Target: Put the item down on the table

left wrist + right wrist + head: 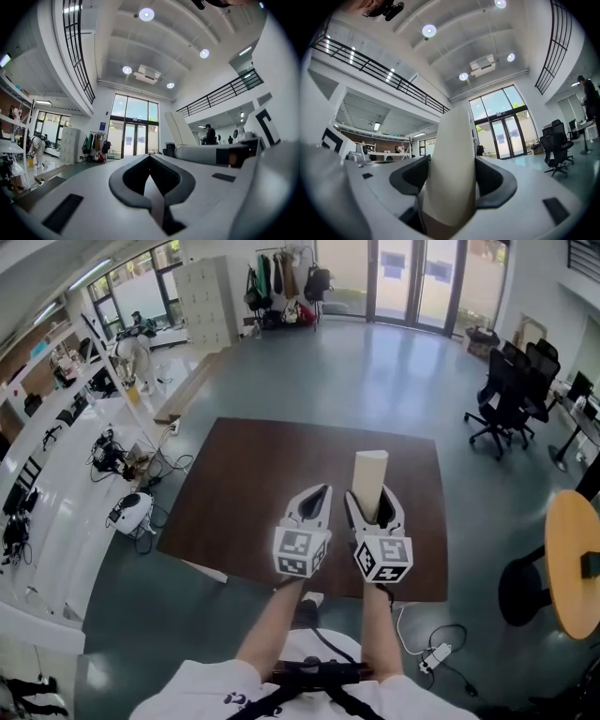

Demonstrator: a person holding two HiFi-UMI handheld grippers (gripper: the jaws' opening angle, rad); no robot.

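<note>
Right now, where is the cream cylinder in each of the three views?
Head view: right of centre, the cream cylinder stands up from the right gripper over the brown table.
Left gripper view: right of centre, leaning, past the shut left gripper.
Right gripper view: middle, clamped between the jaws.
Shared landmark: the glass doors at the far wall.

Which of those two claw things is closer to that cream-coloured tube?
The right. The right gripper clamps the tube between its jaws; the left gripper is beside it, to its left, shut and empty.
</note>
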